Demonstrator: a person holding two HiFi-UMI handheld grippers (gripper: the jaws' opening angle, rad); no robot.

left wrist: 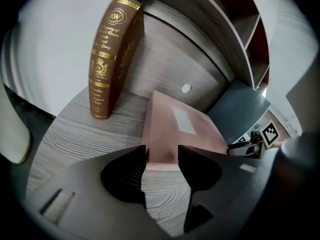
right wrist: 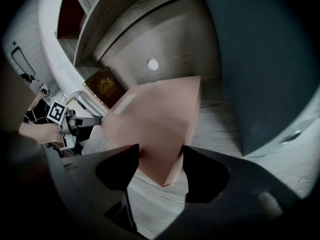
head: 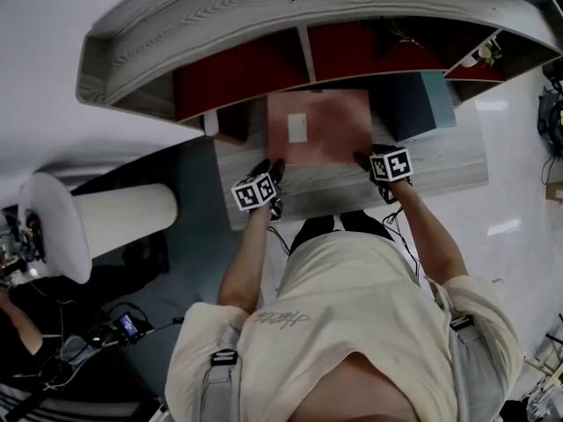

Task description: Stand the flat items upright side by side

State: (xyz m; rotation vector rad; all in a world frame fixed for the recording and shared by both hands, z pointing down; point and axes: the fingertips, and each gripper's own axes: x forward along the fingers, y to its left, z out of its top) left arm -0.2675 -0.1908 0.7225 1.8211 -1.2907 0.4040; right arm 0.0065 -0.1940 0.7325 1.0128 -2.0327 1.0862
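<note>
Pink book: the pink book (head: 330, 126) lies flat in the middle of the tabletop (head: 440, 161), label side up and not yet stood up.
Neighbours: a brown book (left wrist: 107, 59) stands upright at about 10 o'clock from it. A dark teal item (head: 422, 104), apparently also upright, is at 2 o'clock.
Left hand-held gripper: the left hand-held gripper (head: 271, 167) is at the book's 7 o'clock corner. Its jaws are roughly half apart with the corner in the gap, and I see no pad pressing on it.
Right hand-held gripper: the right hand-held gripper (head: 365, 161) is at the 5 o'clock corner. Its jaws are fairly wide, the corner pokes between them, and nothing is clamped.
Risk, slipping: corners give little to hold, so I'd expect the book to twist out as it is tipped up.
Risk, cover: a jaw that catches only the cover could let the book flop open.
Risk, knock-on: a swing towards 10 o'clock could topple the brown book.
</note>
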